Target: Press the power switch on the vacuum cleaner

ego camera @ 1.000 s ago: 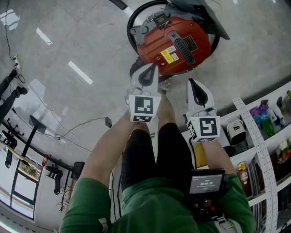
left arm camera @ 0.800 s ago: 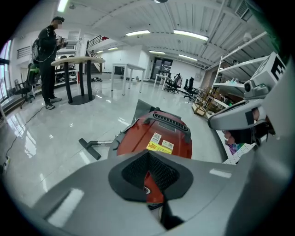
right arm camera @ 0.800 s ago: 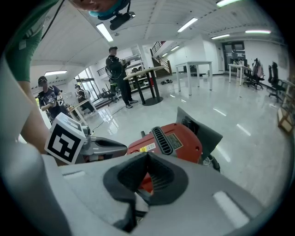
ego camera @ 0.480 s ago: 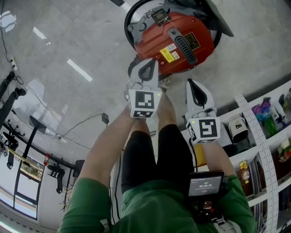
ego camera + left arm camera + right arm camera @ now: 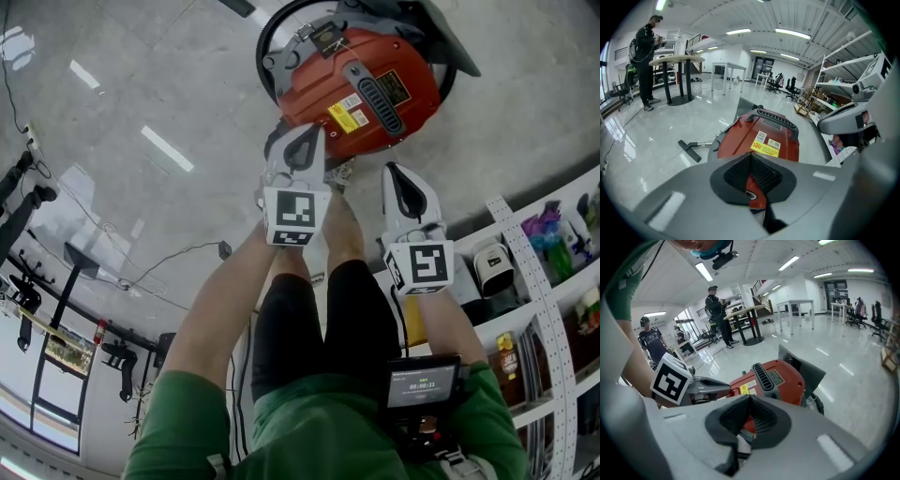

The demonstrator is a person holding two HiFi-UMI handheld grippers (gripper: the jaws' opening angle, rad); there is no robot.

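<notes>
While left tongs (image 5: 307, 136), right tongs (image 5: 394, 171) both shut, empty: use left closed tip as poker, press vacuum cleaner (image 5: 356, 84) power switch squarely; switch itself not made out.

Left gripper (image 5: 309, 141) — near vacuum cleaner (image 5: 361, 89)

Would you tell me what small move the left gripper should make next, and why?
Probably ease the left gripper forward and down onto the vacuum cleaner: its jaws are shut, their tip hovers at the red housing's near edge, and an oval button-like spot shows behind them. The right gripper, also shut, hangs farther back.
</notes>
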